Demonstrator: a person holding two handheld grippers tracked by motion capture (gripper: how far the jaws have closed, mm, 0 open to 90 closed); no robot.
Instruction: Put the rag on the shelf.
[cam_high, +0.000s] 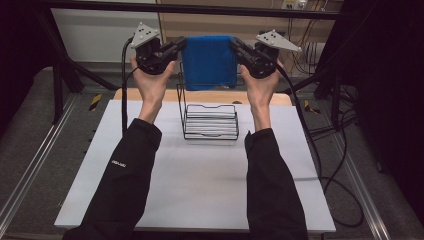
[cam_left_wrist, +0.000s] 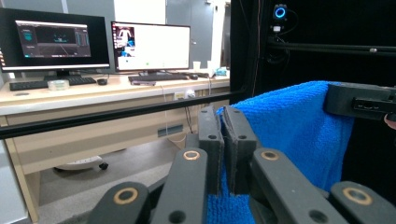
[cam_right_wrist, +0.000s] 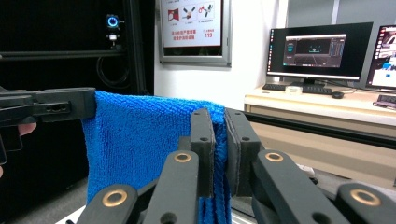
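Observation:
A blue towel (cam_high: 209, 62) hangs stretched in the air above the far side of the table, held by its two top corners. My left gripper (cam_high: 179, 46) is shut on its top left corner and my right gripper (cam_high: 236, 46) is shut on its top right corner. In the left gripper view the towel (cam_left_wrist: 299, 126) runs from between my jaws across to the other gripper (cam_left_wrist: 359, 100). In the right gripper view the towel (cam_right_wrist: 140, 135) spans from my jaws to the left gripper (cam_right_wrist: 56, 108). Below the towel stands a black wire rack (cam_high: 210, 120).
The white table top (cam_high: 200, 180) has open room in front of the rack. A wooden strip (cam_high: 150, 95) runs along its far edge. Black frame bars (cam_high: 200, 9) cross above. Cables (cam_high: 340, 150) hang off the right side. Desks with monitors (cam_left_wrist: 149, 46) stand beyond.

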